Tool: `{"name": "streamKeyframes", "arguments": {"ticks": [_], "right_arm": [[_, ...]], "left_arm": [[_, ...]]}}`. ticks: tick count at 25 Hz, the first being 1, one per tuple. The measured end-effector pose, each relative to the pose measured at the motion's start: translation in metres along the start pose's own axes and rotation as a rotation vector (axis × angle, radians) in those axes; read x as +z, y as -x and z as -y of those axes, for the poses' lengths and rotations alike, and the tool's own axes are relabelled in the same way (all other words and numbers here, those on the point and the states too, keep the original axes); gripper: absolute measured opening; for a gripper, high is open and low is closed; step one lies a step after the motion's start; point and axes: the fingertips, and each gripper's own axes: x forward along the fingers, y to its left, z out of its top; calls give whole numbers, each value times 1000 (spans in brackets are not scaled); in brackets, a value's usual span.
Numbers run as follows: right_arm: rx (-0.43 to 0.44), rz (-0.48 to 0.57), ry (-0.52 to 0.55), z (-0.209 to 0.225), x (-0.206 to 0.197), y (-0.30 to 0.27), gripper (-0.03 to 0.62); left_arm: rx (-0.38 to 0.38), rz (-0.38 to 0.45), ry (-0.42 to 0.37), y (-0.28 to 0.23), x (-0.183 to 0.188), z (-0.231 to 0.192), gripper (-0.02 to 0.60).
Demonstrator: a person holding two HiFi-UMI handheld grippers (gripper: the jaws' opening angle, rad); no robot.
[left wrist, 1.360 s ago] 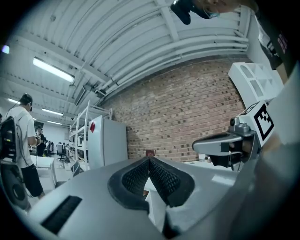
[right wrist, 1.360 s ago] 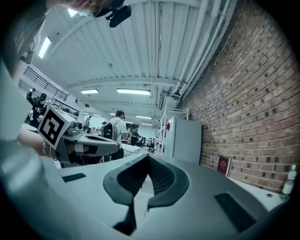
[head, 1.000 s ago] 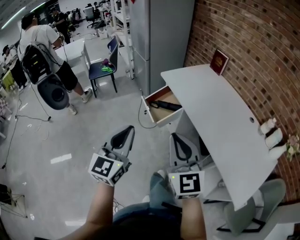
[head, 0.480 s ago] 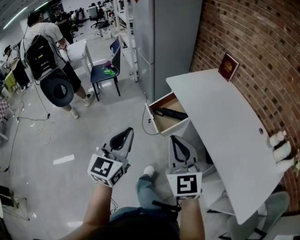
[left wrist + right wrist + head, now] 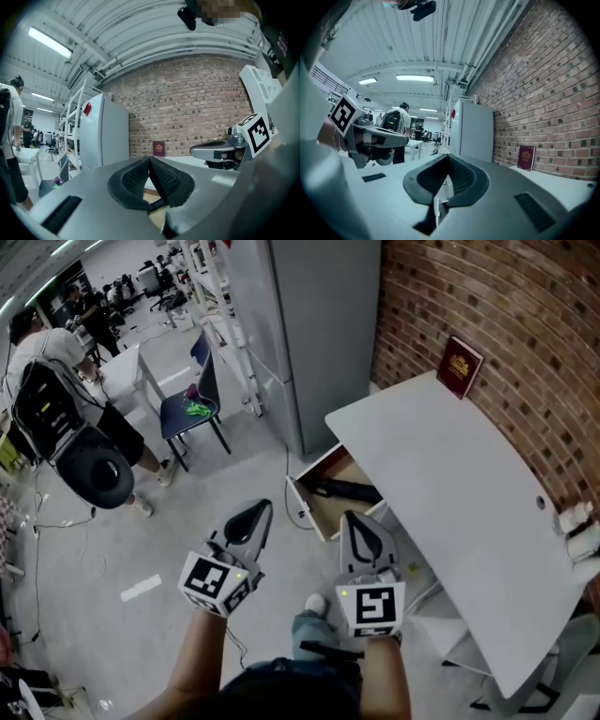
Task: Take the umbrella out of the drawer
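The black folded umbrella (image 5: 345, 490) lies in the open wooden drawer (image 5: 302, 507) that sticks out from under the white desk (image 5: 441, 474). Both grippers are held level in front of the drawer, a short way back from it. My left gripper (image 5: 260, 511) is left of the drawer front, jaws shut and empty; its ribbed pads (image 5: 136, 174) meet at the tip. The right gripper (image 5: 354, 519) sits just before the drawer's near corner, also shut with nothing in it, pads (image 5: 459, 176) pressed together. Each gripper shows in the other's view: the right gripper (image 5: 220, 152) and the left gripper (image 5: 370, 136).
A red booklet (image 5: 458, 367) leans on the brick wall at the desk's far end. A grey refrigerator (image 5: 300, 324) stands beyond the drawer. Further left are a blue chair (image 5: 192, 404) and a person with a backpack (image 5: 66, 371).
Both grippers have come forward toward the desk and dropped a little. The drawer with the umbrella now lies much nearer their tips. Both stay shut.
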Motion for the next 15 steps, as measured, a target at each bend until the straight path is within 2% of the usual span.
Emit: {"name": "streamKeyframes", "arguments": {"ticks": [7, 11, 15], "right_arm": [[-73, -34, 31, 28, 2, -60, -8], [-130, -47, 22, 42, -2, -62, -8], [-230, -84, -8, 66, -13, -54, -8]], "left_arm": [[-116, -14, -19, -64, -5, -35, -3], [-168, -19, -14, -91, -12, -38, -3], [-255, -27, -21, -119, -15, -31, -3]]}}
